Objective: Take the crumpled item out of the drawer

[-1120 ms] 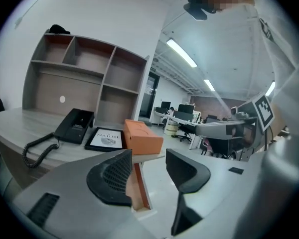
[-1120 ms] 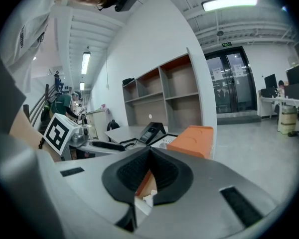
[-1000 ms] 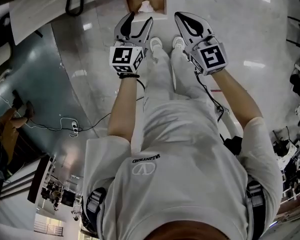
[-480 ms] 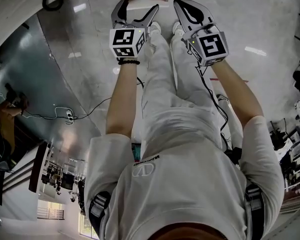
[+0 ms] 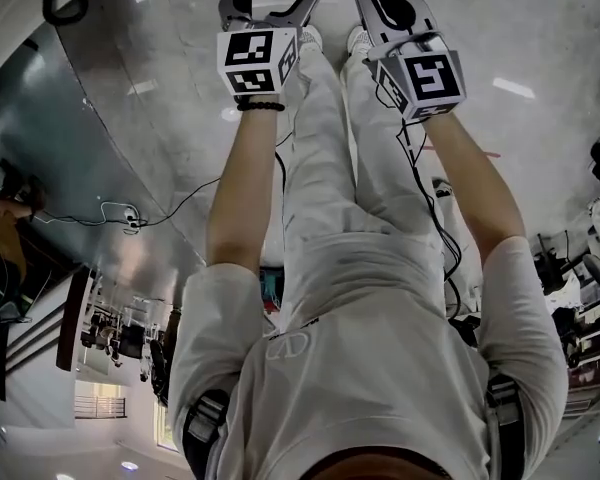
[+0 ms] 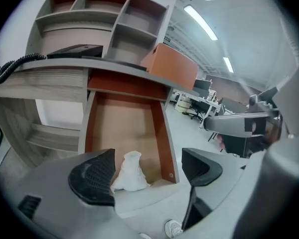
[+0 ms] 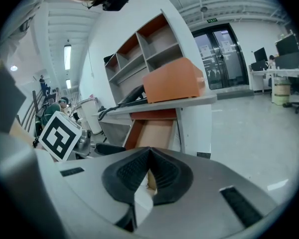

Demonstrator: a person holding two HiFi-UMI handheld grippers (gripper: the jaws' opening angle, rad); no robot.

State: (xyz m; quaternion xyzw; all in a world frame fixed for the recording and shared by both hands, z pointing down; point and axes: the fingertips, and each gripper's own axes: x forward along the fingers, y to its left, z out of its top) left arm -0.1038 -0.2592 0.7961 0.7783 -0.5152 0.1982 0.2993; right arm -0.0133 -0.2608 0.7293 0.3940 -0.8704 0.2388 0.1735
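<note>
The step in hand is the approach: the drawer [image 6: 162, 133] is already pulled out from under the desk [image 6: 65, 66], and nothing has been grasped yet. The crumpled white wad [image 6: 131, 172], paper or tissue as far as this wide-angle view lets one tell, lies on the drawer's wooden floor at its front end, left of the drawer's middle and just behind its front panel.

The left tool [image 6: 147, 168] is aimed at the drawer from in front and above. Its jaws have just been opening and now stand wide. The wad appears in the gap between them, nearer the left jaw, but neither pad touches it, and the tool looks to be short of the drawer's front. The right tool [image 7: 149, 168] hangs beside it on the drawer's right-hand side with its jaws closed tip to tip on nothing, and it seems to have no part in this step.

An orange box [image 6: 172, 66] sits on the desk above the drawer, and a shelf unit [image 6: 109, 14] rises behind it.

Judging from this, the next move calls for lowering the left tool over the drawer's front panel and shifting it slightly left to centre the wad. The jaws should then close gently, since the wad will squash easily, and lift it straight up clear of the drawer's side walls
</note>
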